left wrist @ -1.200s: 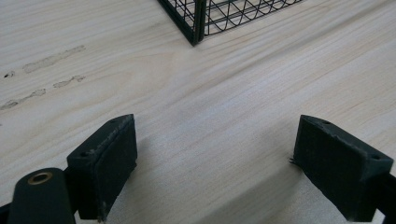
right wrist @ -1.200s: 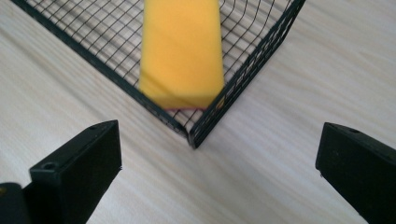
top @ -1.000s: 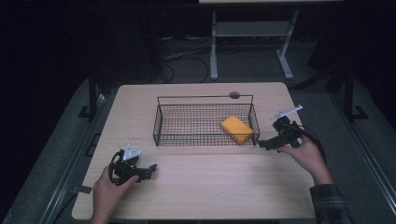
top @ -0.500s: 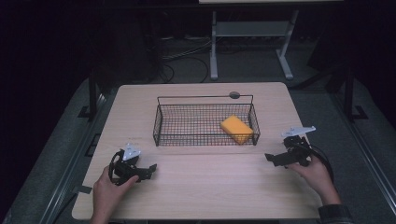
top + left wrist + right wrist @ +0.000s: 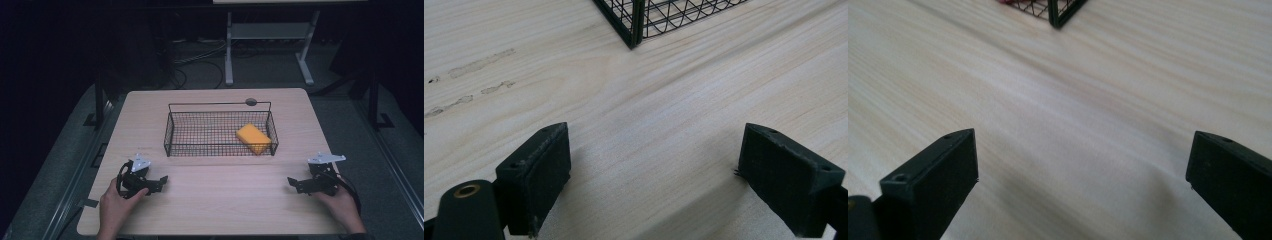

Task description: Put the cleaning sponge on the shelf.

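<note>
On the bench (image 5: pixel 220 200), seen from the high view, a black wire basket (image 5: pixel 175 140) stands in the middle of the far half and serves as the landmark. A yellow sponge (image 5: pixel 253 138) lies inside the basket, tilted against its right end near the front corner. The left tool (image 5: pixel 161 181) rests on the wood nearer the person than the basket's left front corner, well apart from it, held in the left hand (image 5: pixel 117 207); its jaws point right and stand apart with nothing between them. The right tool (image 5: pixel 292 184) sits nearer the person than the basket's right front corner and off to its right, also well apart, gripped by the right hand (image 5: pixel 342 205); its jaws point left toward the bench's middle.

In the left gripper view, the two black jaws stand wide apart over bare wood, and a corner of the basket (image 5: pixel 634 25) shows ahead at the top edge.

In the right gripper view, the jaws are spread wide with only wood grain between them, and a corner of the basket (image 5: pixel 1063 12) shows at the top edge, well ahead.
</note>
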`<state>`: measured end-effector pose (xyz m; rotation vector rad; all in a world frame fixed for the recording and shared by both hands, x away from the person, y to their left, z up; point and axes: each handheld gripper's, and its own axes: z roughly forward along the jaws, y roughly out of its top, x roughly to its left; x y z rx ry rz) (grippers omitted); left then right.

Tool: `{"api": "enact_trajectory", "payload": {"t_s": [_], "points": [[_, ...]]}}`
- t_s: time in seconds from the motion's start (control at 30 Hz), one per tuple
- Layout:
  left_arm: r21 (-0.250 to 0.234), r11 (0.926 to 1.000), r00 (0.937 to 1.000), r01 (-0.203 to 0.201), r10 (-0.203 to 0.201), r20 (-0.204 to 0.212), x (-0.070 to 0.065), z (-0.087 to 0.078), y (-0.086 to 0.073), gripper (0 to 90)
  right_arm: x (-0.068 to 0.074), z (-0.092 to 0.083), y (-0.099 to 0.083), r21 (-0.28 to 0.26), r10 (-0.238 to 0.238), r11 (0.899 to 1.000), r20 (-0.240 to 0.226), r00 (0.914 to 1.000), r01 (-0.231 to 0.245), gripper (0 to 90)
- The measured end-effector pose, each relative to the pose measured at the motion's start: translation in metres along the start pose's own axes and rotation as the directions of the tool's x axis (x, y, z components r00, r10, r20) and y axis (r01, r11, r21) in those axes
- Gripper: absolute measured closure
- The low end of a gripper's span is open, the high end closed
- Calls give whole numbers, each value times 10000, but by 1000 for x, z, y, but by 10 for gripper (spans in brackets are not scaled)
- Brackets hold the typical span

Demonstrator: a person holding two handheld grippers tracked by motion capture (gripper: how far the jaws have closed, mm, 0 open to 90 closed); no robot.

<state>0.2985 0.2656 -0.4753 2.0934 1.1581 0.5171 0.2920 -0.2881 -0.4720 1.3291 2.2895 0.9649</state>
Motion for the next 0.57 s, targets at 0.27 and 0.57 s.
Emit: {"api": "enact_trajectory", "payload": {"t_s": [0.27,0.57], "points": [[5,10000,10000,-11,11,-1,0,0,0,127,4,1,-16,-89,-101,9999,326,9994,104,1],[1,10000,10000,-5,5,2,0,0,0,127,5,1,-16,-82,-33,10000,354,9994,36,1]]}}
